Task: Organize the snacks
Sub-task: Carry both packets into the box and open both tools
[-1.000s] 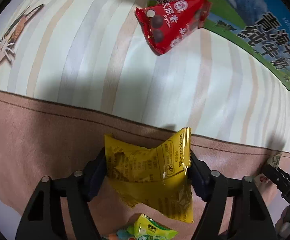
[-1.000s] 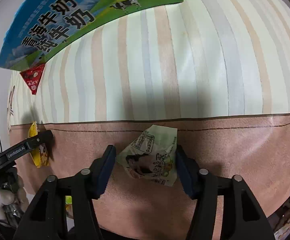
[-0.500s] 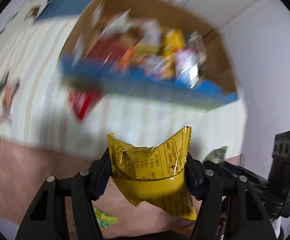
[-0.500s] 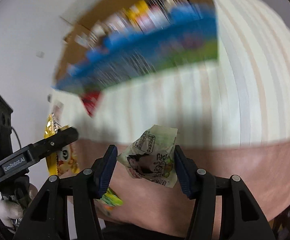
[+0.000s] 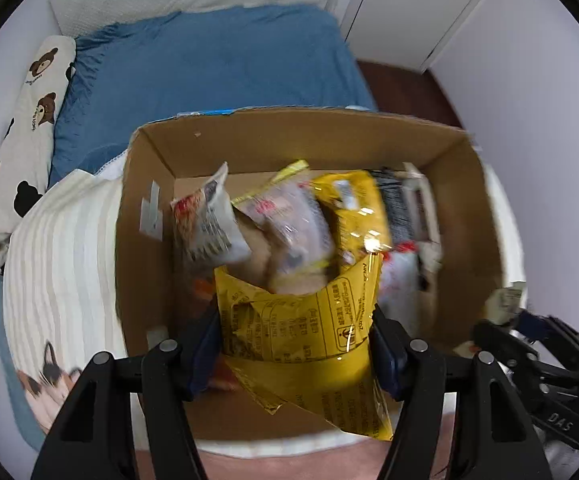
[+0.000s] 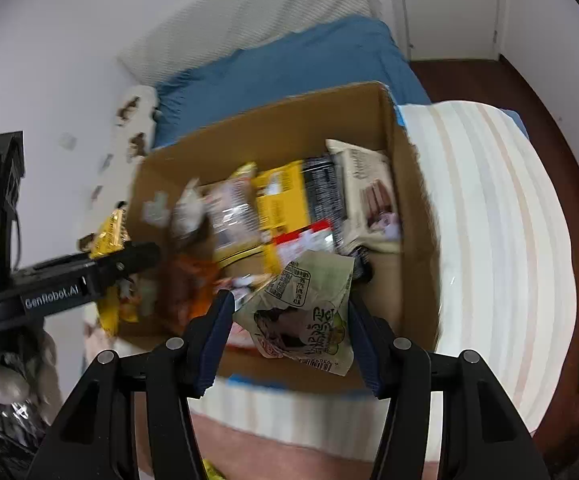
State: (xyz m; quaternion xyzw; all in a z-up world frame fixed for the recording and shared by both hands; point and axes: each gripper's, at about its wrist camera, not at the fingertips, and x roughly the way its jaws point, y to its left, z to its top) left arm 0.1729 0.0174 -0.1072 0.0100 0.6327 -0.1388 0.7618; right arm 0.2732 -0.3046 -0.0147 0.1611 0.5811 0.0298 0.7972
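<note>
My left gripper is shut on a yellow snack packet and holds it over the near edge of an open cardboard box. My right gripper is shut on a pale green snack packet and holds it over the same box, at its near right side. The box holds several snack packs, among them a yellow bag and a white pack. The left gripper with its yellow packet also shows at the left of the right wrist view.
The box stands on a striped blanket on a bed with a blue sheet. A bear-print pillow lies along the left wall. White walls and a cupboard door stand behind; dark floor lies to the right.
Both grippers have risen from the blanket with their packets and swung up over the open box. The box top and the bed beyond have come into view.
</note>
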